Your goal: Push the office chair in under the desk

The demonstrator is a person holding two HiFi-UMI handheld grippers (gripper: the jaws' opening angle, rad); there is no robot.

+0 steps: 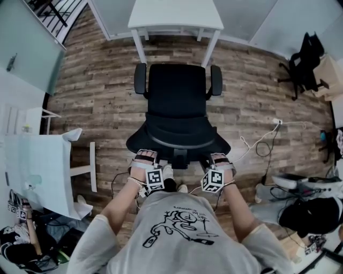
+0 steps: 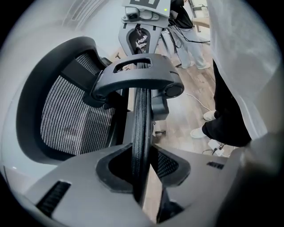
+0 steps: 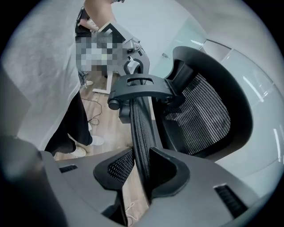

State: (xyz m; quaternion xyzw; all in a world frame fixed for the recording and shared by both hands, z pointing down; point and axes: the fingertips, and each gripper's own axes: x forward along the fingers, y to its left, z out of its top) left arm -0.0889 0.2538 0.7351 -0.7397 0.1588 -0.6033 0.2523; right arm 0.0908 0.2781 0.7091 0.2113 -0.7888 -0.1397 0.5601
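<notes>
A black office chair (image 1: 177, 101) stands on the wood floor, facing the white desk (image 1: 176, 16), its seat just short of the desk's front edge. My left gripper (image 1: 146, 159) and right gripper (image 1: 217, 160) sit side by side on the top rim of its backrest. In the left gripper view the thin black rim (image 2: 142, 119) runs between the jaws of the left gripper (image 2: 143, 170), which press on it. The right gripper (image 3: 142, 170) clamps the same rim (image 3: 140, 128) in the right gripper view. A mesh panel (image 2: 75, 119) and a slotted black bracket (image 2: 137, 77) rise beyond the jaws.
A white side table (image 1: 37, 166) stands at the left. Cables (image 1: 262, 144) trail over the floor to the right, near bags and gear (image 1: 305, 214). A second black chair (image 1: 305, 59) is at the far right. My feet (image 1: 171, 184) are behind the chair base.
</notes>
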